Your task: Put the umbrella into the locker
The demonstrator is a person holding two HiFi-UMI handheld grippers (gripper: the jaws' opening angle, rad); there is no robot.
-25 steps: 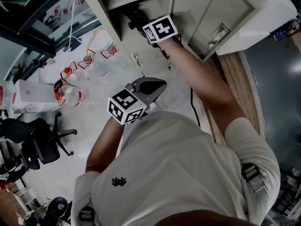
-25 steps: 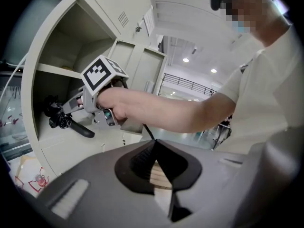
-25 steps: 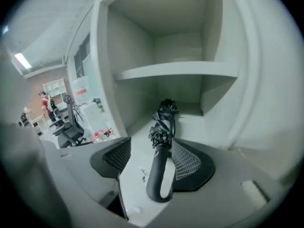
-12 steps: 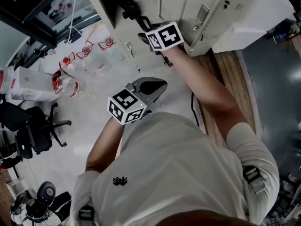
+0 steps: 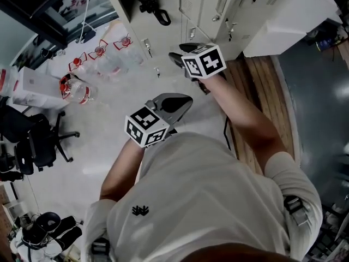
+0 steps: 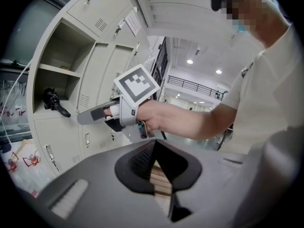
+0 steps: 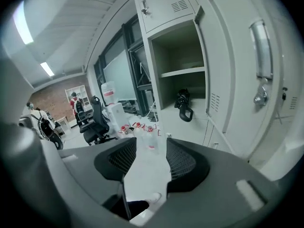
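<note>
The black umbrella (image 7: pixel 183 104) lies inside the open locker (image 7: pixel 176 46), on the bottom of the box, under a shelf (image 7: pixel 183 72). Its hook handle pokes out at the front. Nothing is touching it. The R gripper (image 7: pixel 151 144) is out in front of the locker, well apart from the umbrella. Its jaws are spread w/ only floor showing between them, so it's holding nothing. The locker door (image 7: pixel 259 75) stands wide open on the right. The L gripper (image 6: pixel 154 144) is lower and close to the person's body. Its jaws are pressed together at the tips w/ nothing in them. On the floor to the left there are clear water bottles (image 5: pixel 76 89) w/ red caps, and farther off a black office chair (image 5: pixel 35 146).
</note>
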